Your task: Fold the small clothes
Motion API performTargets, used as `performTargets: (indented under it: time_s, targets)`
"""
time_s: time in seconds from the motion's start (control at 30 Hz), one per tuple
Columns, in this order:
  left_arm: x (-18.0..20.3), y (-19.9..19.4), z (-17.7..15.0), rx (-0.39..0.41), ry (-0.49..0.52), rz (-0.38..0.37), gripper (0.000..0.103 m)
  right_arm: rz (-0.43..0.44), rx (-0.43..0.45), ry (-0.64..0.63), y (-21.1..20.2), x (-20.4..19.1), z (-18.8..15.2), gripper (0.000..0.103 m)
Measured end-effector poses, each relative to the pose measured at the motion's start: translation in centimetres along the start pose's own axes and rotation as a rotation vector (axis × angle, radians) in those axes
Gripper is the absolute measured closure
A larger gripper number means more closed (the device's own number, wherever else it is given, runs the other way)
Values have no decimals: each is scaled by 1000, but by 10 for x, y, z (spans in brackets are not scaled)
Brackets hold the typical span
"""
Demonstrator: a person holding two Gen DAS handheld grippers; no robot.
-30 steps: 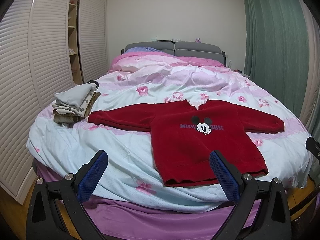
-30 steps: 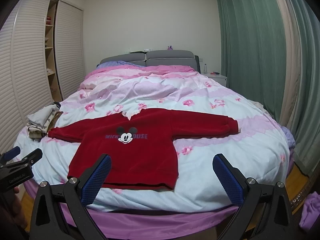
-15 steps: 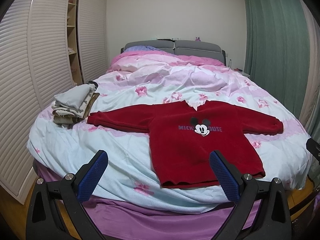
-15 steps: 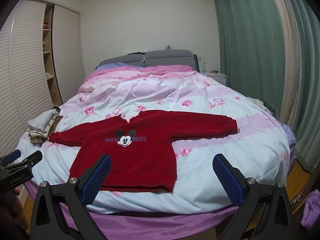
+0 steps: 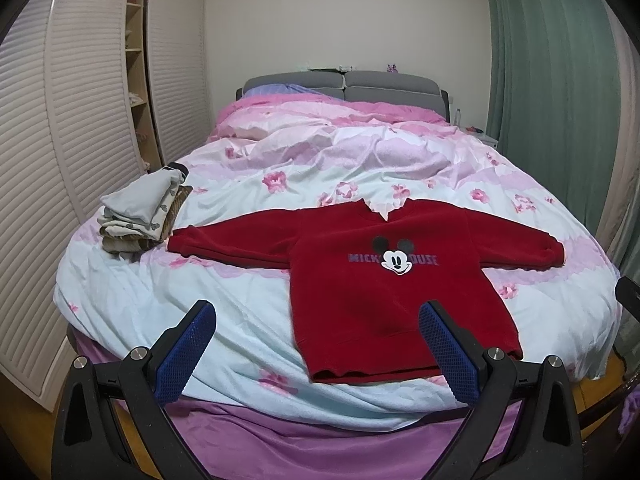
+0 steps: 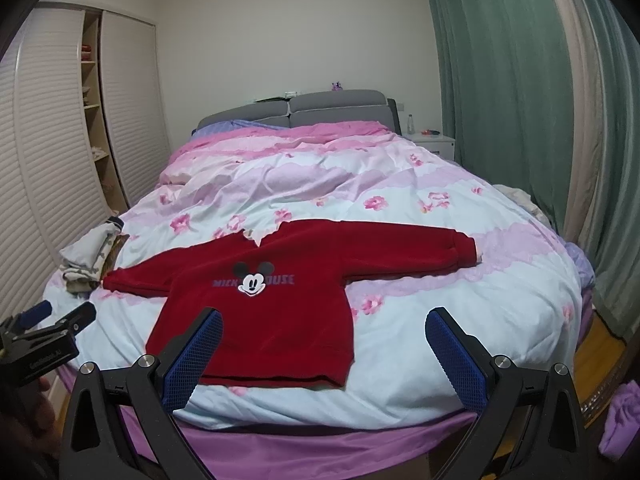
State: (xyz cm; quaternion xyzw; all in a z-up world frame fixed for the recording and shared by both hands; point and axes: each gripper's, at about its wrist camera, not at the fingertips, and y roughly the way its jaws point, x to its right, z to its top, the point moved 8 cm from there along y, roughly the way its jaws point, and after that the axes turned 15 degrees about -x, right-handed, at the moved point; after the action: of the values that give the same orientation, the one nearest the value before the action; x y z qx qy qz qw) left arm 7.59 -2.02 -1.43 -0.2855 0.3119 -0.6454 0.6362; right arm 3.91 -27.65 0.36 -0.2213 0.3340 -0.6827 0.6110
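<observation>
A small red sweater (image 5: 384,276) with a cartoon mouse print lies flat and face up on the bed, both sleeves spread out; it also shows in the right wrist view (image 6: 264,304). My left gripper (image 5: 316,350) is open and empty, held off the foot of the bed in front of the sweater's hem. My right gripper (image 6: 324,354) is open and empty, also short of the hem. The left gripper's tip (image 6: 44,320) shows at the left edge of the right wrist view.
A stack of folded clothes (image 5: 140,212) sits at the bed's left edge, by the left sleeve cuff. The floral quilt (image 5: 360,168) covers the bed. Louvred wardrobe doors (image 5: 56,152) stand on the left, green curtains (image 6: 500,92) on the right. A purple cloth (image 6: 620,420) lies on the floor.
Both grippers have drawn back and risen slightly, so the sweater and bed sit a little farther and lower in view. The sweater has not moved. Both stay open.
</observation>
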Motion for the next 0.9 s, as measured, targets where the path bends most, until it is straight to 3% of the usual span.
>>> performTargets:
  time_s: [0.5,0.7,0.9]
  targets:
    - [20,15,38,-27,24,-16,0,-15,-14,66,16,25,31,0]
    - [40,38,53,-58,46,-22,0,-14,-41,89,38,39,37,0]
    - [69,55,76,-39,80,-26,0,-22,-25,134,56,62,56,0]
